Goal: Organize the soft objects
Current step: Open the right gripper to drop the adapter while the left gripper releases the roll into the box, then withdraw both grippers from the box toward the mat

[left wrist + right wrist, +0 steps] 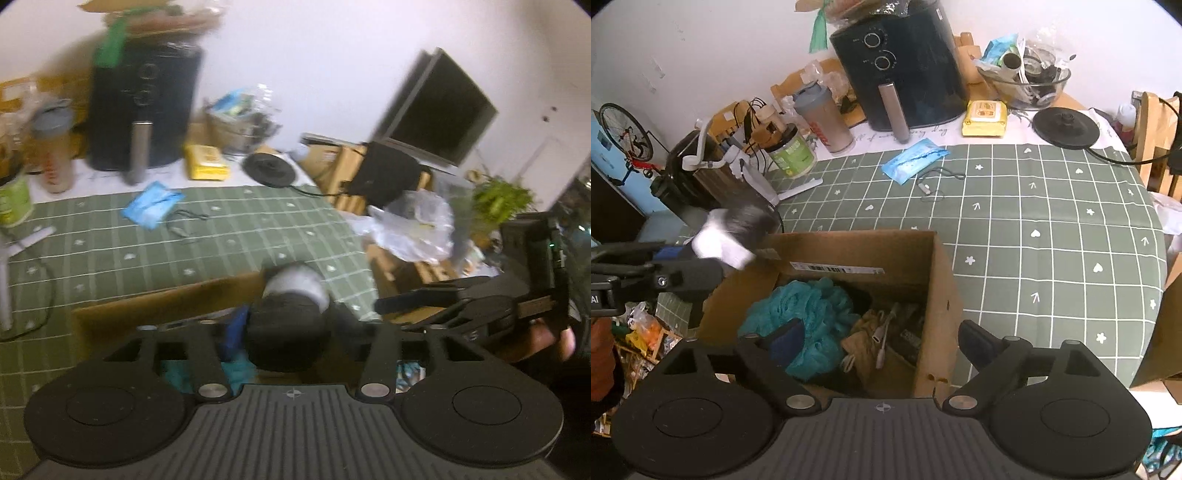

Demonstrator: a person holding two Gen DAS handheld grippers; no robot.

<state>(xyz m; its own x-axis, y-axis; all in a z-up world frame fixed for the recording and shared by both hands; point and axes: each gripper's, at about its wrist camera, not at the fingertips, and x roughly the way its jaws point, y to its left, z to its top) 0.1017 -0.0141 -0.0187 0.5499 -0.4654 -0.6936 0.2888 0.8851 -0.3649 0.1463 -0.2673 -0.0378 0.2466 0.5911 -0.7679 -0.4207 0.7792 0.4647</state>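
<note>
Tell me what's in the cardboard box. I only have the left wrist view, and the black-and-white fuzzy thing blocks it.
Observer: A teal mesh puff fills the left side of the cardboard box, with a tan cloth beside it.
Operator: Where is the right tool relative to the box?
Observer: The right tool is open and empty. One finger is over the puff and the other is outside the box's right wall.
</note>
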